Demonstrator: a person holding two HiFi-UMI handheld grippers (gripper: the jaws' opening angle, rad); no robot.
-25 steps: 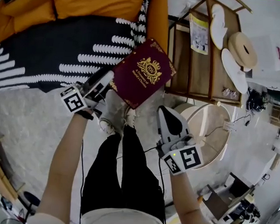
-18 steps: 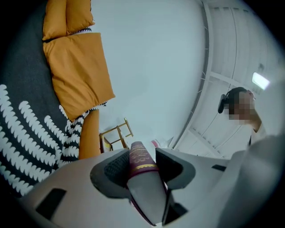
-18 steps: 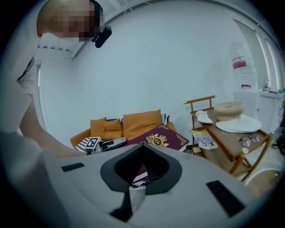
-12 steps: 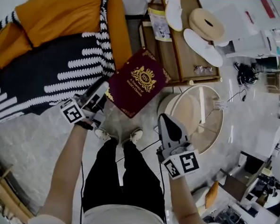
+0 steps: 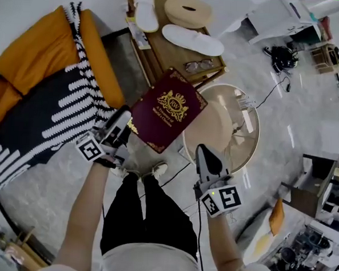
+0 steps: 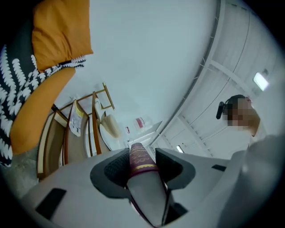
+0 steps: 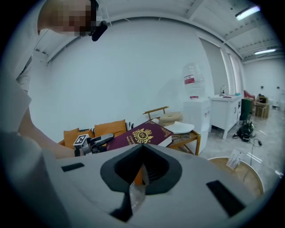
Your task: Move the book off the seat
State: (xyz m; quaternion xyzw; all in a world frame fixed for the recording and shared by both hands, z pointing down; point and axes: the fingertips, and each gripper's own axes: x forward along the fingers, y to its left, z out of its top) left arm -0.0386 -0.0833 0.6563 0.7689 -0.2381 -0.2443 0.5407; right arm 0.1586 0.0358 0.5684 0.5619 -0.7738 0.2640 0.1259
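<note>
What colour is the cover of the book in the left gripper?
The book is maroon with a gold crest and border; clearest in the head view.

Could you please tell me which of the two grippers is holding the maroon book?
The left gripper: its jaws clamp the maroon book by one edge. The right gripper hangs apart from the book, jaws together with nothing between them.

The wooden bench (image 5: 163, 52) carries one white slipper (image 5: 145, 4), a second white slipper (image 5: 193, 41), a round beige cushion (image 5: 188, 11), spectacles (image 5: 198, 65) and a leaflet (image 5: 139, 34). Beside it, the orange sofa (image 5: 39, 67) bears a black-and-white throw (image 5: 50, 119).
</note>
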